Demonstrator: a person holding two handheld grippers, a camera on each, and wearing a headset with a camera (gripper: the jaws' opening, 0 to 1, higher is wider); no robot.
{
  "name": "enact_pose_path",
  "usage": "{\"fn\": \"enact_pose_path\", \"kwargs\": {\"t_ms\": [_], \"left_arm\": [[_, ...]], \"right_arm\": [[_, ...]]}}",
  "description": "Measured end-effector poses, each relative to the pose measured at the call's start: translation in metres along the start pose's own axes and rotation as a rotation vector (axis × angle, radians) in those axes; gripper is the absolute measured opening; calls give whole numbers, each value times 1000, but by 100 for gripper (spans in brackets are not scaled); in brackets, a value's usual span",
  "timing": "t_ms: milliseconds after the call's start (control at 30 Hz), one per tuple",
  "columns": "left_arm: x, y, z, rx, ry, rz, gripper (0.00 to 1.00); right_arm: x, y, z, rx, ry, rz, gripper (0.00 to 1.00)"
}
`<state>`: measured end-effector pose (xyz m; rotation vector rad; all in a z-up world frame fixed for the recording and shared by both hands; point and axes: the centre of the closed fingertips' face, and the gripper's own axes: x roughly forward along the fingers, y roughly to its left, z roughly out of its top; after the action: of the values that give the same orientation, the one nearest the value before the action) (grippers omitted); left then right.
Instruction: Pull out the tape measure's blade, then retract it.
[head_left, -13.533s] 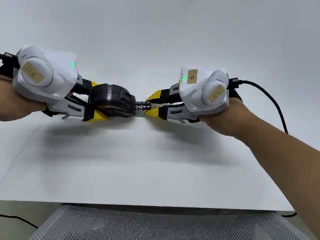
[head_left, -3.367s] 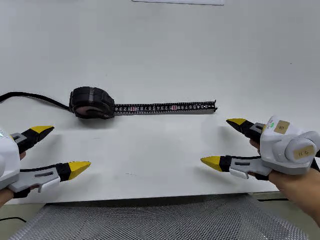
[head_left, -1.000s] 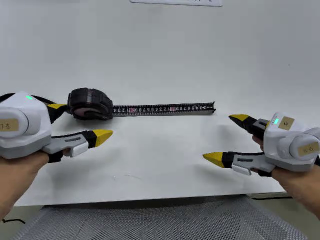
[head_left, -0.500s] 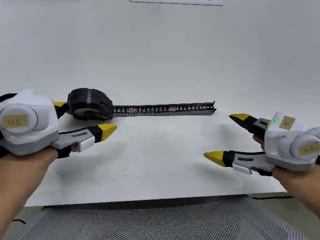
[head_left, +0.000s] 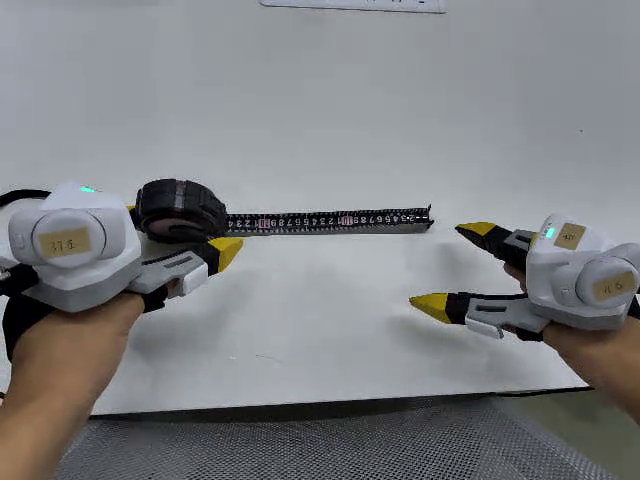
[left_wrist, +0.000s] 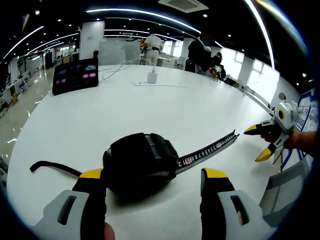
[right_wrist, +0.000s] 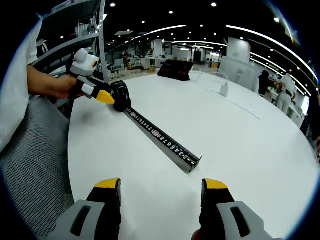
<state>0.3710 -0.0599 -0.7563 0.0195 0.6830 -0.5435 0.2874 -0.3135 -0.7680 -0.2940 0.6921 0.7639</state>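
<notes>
A black tape measure (head_left: 180, 208) lies on the white table (head_left: 330, 320), its blade (head_left: 330, 219) drawn out to the right and ending in a hook (head_left: 428, 214). My left gripper (head_left: 178, 230) is open and straddles the case (left_wrist: 140, 162) from the near side, one yellow fingertip (head_left: 225, 250) just in front of it; the jaws are not touching it. My right gripper (head_left: 448, 267) is open and holds nothing, a little short of the hook (right_wrist: 192, 162). In the right gripper view the blade (right_wrist: 160, 136) runs away toward the case (right_wrist: 120, 95).
A black strap (left_wrist: 50, 167) trails left from the case. A grey mesh surface (head_left: 300, 440) lies below the table's near edge. Farther back on the table stand a dark tablet (left_wrist: 75, 75) and a small white block with a cable (left_wrist: 151, 77). People stand beyond.
My left gripper has moved up and to the right until its open jaws flank the tape measure's case. The right gripper has barely shifted. The blade stays out.
</notes>
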Motion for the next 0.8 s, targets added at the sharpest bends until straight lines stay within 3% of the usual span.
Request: {"fn": "enact_pose_path", "kwargs": {"t_ms": [200,800], "left_arm": [[5,3,4,-62,-16,57,73],[10,18,6,-129,-23,176,63]], "right_arm": [[2,-7,3,-26,15,10,59],[9,-33,10,-109,60,51,50]]}}
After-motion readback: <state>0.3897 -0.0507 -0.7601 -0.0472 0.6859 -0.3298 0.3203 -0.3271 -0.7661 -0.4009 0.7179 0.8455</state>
